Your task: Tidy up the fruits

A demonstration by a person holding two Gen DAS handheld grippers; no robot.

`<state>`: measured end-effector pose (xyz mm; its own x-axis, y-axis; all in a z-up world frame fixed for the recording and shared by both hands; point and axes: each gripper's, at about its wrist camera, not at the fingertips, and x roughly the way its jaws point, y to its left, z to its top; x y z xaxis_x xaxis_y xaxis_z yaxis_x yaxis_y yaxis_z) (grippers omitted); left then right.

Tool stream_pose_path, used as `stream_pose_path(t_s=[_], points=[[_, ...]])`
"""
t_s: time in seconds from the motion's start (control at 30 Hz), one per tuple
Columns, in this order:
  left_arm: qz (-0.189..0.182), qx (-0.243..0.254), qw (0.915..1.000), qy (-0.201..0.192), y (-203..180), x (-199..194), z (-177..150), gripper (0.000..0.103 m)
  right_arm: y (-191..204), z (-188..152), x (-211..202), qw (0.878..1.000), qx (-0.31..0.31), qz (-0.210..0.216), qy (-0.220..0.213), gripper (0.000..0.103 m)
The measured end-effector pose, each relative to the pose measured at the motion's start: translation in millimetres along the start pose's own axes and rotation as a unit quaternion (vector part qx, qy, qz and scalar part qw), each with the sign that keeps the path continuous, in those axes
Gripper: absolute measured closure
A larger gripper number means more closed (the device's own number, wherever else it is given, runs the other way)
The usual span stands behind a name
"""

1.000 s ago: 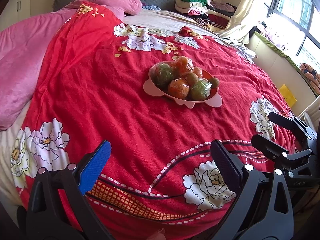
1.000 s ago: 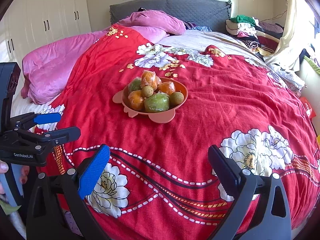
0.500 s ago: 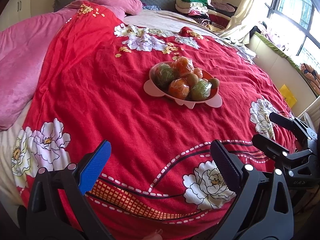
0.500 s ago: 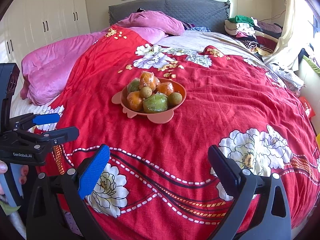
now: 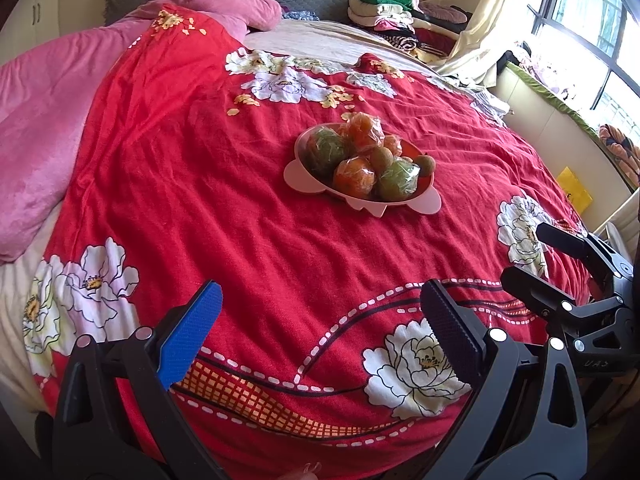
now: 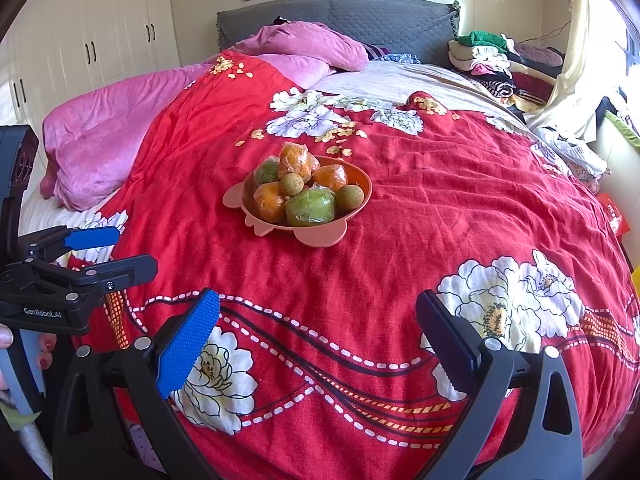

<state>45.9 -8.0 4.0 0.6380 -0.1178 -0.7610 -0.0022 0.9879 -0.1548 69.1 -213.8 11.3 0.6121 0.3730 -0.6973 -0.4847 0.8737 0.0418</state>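
A pink bowl (image 5: 298,178) (image 6: 360,196) sits mid-bed on a red floral blanket (image 5: 240,216) (image 6: 440,216). It holds plastic-wrapped oranges (image 5: 354,172) (image 6: 269,206), wrapped green fruits (image 5: 398,180) (image 6: 310,208) and small brown round fruits (image 5: 425,163) (image 6: 349,197). My left gripper (image 5: 320,328) hovers open over the near edge of the bed, well short of the bowl. My right gripper (image 6: 318,330) is open too, equally far back, with nothing between its fingers. Each gripper shows in the other's view, the right gripper (image 5: 536,256) at the right edge, the left gripper (image 6: 116,248) at the left edge.
Pink quilt and pillows (image 6: 104,132) lie at the left and head of the bed. Folded clothes (image 6: 488,60) are stacked at the far right. A window ledge (image 5: 560,104) runs along the right side, white wardrobes (image 6: 100,40) along the left. A person's fingers (image 6: 6,338) hold the left gripper.
Both views have crept slightly; the bowl sits a touch lower in the left wrist view and a little left in the right wrist view. Both grippers stay open.
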Motion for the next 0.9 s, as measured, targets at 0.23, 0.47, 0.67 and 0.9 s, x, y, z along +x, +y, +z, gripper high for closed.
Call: stream_pose_path(t_s=[0.23,0.47,0.67,0.9], points=[[0.003,0.001,1.0000,0.001,0.0,0.1,-0.3,0.010,-0.1,-0.3,-0.1,1.000,0.000,-0.001,0.000,0.005],[0.004,0.002,1.0000,0.002,-0.1,0.5,-0.8,0.010,-0.1,-0.7,-1.0,1.000,0.001,-0.004,0.000,0.005],[0.003,0.002,1.0000,0.003,0.1,0.6,-0.2,0.010,1.1,-0.9,-1.8,1.000,0.001,-0.006,-0.002,0.005],[0.005,0.002,1.0000,0.001,0.1,-0.9,0.1,0.010,1.4,-0.8,-2.2,1.000,0.001,-0.007,-0.003,0.005]])
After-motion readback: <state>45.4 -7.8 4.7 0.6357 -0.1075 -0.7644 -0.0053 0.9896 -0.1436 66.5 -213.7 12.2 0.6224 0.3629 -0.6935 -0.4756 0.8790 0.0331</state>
